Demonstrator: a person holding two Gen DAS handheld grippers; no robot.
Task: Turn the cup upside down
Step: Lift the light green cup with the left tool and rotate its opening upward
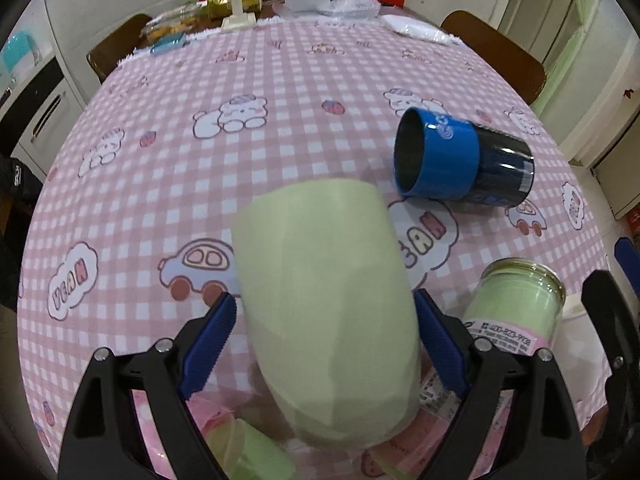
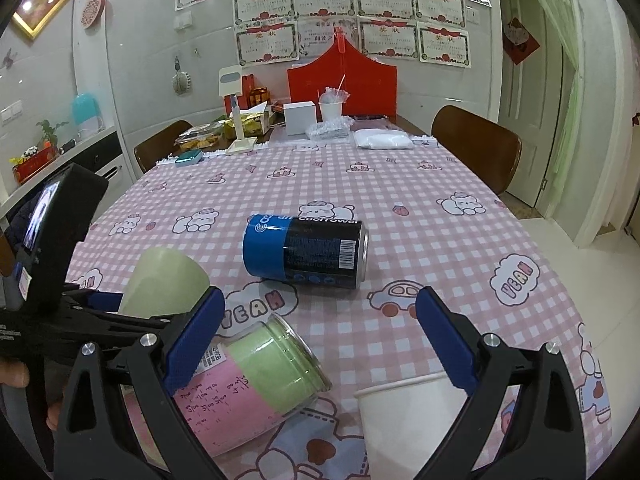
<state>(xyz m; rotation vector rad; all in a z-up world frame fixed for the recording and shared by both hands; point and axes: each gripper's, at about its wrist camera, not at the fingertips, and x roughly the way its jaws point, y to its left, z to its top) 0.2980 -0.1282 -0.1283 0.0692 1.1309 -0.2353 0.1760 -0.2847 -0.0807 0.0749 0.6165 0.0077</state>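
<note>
Between the blue ribbed pads of the left gripper (image 1: 324, 344) sits a pale green smooth plastic cup (image 1: 324, 300), tilted, its flat closed base pointing away from the camera and up over the table; both pads press against its sides, so the left gripper is clamped on the cup. From the right wrist view the same cup (image 2: 166, 282) appears at the left, held above the pink-and-white checked tablecloth with cartoon bears and cars (image 2: 400, 200).

Beyond the cup lies a blue and black cylindrical can-shaped tumbler (image 1: 460, 160) on its side, its open mouth facing the left camera. Just right of the left gripper lies a clear glass jar with a green and pink label (image 1: 516, 312), also on its side.

Over the near edge of the table, the right gripper (image 2: 320, 340) hangs with its jaws spread wide and nothing between them. Below it stands a white paper cup (image 2: 408, 420), upright, its rim near the right pad. The jar (image 2: 260, 380) lies just beside the left pad.
</note>
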